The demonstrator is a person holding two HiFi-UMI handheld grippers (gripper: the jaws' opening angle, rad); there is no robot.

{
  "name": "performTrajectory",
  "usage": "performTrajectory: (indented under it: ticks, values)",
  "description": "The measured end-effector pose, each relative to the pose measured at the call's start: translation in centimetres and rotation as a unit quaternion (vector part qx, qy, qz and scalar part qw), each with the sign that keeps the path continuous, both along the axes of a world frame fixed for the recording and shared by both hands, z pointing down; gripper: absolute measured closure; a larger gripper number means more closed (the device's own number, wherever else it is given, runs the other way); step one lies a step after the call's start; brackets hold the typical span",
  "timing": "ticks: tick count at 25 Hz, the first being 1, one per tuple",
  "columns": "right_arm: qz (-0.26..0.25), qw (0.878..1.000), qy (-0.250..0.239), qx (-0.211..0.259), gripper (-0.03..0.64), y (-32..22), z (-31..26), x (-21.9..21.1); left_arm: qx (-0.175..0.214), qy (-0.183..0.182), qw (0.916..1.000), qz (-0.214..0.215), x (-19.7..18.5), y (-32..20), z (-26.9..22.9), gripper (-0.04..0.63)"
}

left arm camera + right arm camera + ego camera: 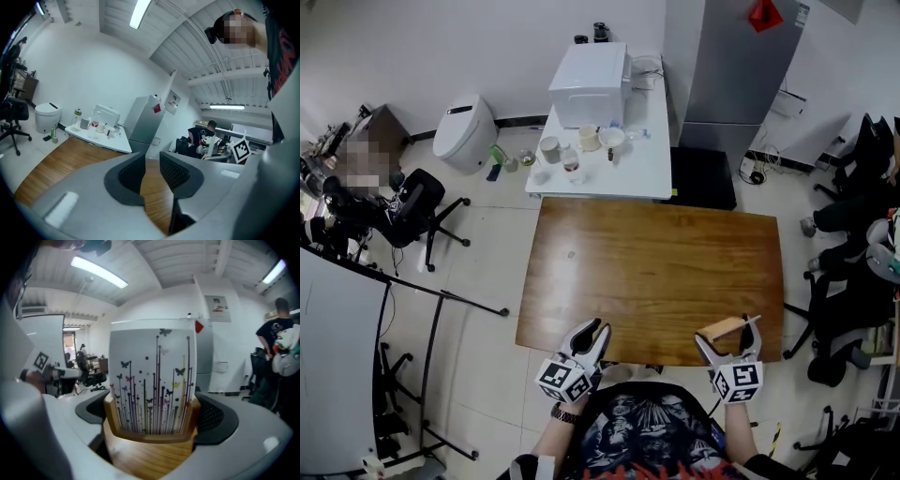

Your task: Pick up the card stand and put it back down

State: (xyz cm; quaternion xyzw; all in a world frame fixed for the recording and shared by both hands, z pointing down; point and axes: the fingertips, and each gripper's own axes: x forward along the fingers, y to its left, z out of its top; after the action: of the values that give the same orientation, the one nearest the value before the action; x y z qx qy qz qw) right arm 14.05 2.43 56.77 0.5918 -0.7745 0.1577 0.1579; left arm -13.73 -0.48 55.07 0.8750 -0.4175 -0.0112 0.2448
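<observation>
The card stand (pixel 722 328), a wooden base holding a white card printed with butterflies and stems, sits between the jaws of my right gripper (pixel 727 337), which is shut on it. In the right gripper view the card (pixel 152 376) stands upright in its base (pixel 149 448), with my right gripper (pixel 150 420) clamping the base's sides and only the room behind it. It hangs by the near right edge of the wooden table (pixel 656 262). My left gripper (pixel 592 331) is at the near edge, left of centre, with its jaws close together and nothing between them (pixel 151 161).
A white side table (pixel 609 173) with a white box and several cups stands beyond the wooden table. A grey cabinet (pixel 741 66) is at the back right. Office chairs stand at the left (pixel 417 206) and right (pixel 848 309). A black metal frame (pixel 441 309) lies left.
</observation>
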Motion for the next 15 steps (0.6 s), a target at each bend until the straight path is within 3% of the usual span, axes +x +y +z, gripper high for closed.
performTrajectory:
  ticks: [3, 8, 12, 15]
  values:
    - [-0.084, 0.996, -0.006, -0.036, 0.069, -2.5, 7.9, -7.6, -0.006, 0.001, 0.9998, -0.021, -1.9, 1.5, 0.8, 0.500]
    - [-0.164, 0.982, 0.010, -0.090, 0.069, -10.3, 19.0, -20.1, -0.027, -0.028, 0.9954, -0.088, -7.8, 5.7, 1.8, 0.500]
    - [-0.195, 0.973, 0.031, -0.118, 0.069, -16.1, 24.1, -27.1, -0.054, -0.059, 0.9795, -0.185, -14.2, 10.6, 1.8, 0.503]
    - [-0.192, 0.973, 0.068, -0.112, 0.069, -19.8, 26.6, -29.8, -0.072, -0.069, 0.9647, -0.243, -17.6, 13.1, 1.8, 0.522]
